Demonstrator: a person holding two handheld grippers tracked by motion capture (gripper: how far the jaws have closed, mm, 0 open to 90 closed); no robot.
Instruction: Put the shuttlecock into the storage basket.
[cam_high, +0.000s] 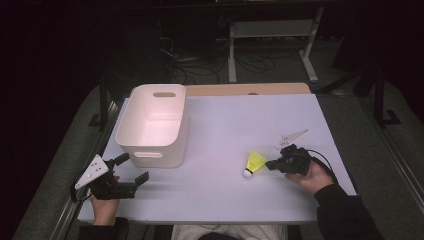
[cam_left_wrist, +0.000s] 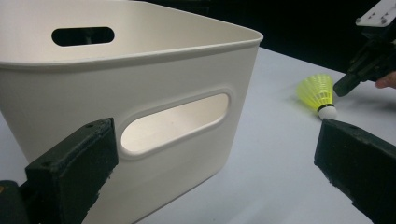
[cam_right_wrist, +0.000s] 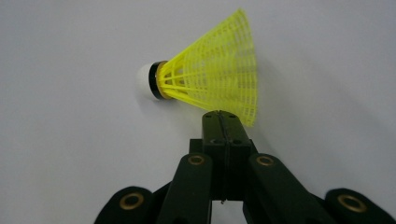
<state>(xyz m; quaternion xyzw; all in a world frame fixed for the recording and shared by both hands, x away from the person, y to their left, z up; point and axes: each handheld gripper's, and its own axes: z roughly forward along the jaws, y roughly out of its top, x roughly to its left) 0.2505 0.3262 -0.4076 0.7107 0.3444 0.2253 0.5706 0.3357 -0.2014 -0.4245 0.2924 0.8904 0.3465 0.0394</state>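
Dark room beyond the table; cables and a white frame leg show on the floor past the far edge. White flat tabletop (cam_high: 220, 190), brightly lit, with a strip of bare wood along its far side.

Yellow plastic-mesh shuttlecock with a white cork nose and black band (cam_high: 255, 163) lies on its side on the tabletop, right of centre, nose toward the person. White rounded plastic bin with slot handles (cam_high: 175, 142) stands well apart from it at the left; what shows of its inside looks empty.

Right gripper (cam_high: 271, 164) rests low at the shuttlecock's skirt. In the right gripper view its jaws are pressed flat together, tips at the lower rim of the mesh. They look beside or just touching the rim rather than pinching it; I cannot tell for sure whether any mesh is caught.

Left gripper (cam_high: 134, 168) sits just in front of the bin's near wall, jaws spread wide and empty, framing the handle slot in its own view.

Handling, as a judgement: very light, so a nudge will roll or skid it on the smooth top. Skirt is springy mesh that gives under pressure and may deform. Cork nose and band are the firm part, so that is the better hold; failing that, a gentle pinch on one side of the skirt rim.
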